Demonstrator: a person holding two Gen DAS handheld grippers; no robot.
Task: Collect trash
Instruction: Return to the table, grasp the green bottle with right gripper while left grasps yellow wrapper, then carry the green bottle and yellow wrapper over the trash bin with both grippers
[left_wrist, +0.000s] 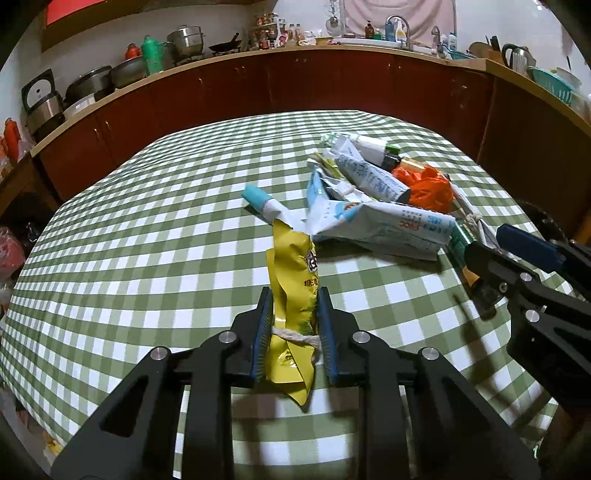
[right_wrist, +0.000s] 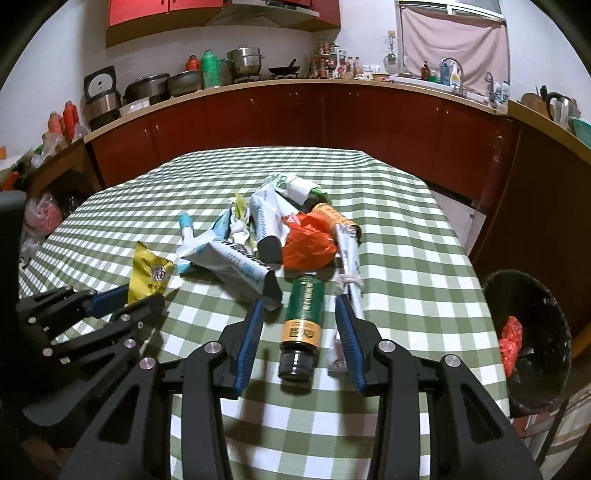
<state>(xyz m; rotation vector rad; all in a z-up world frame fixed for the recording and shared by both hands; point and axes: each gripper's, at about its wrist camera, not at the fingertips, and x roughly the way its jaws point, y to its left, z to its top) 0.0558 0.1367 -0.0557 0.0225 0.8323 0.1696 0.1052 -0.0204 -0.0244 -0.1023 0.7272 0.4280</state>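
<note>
Left gripper (left_wrist: 293, 295) pinching yellow wrapper (left_wrist: 295, 266) | right gripper (right_wrist: 300, 308) spread around green bottle (right_wrist: 303, 317)

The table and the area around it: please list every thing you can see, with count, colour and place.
table: one, green-white checked cloth, centre
yellow wrapper: one, between left jaws
green bottle: one, dark green with orange label, lying between right jaws, not pressed
orange bag: one, in the pile
white-blue tubes: several, in the pile
bin: one, black, right of table
counter: one, pots on top, behind
left gripper: shut on wrapper
right gripper: open
</note>
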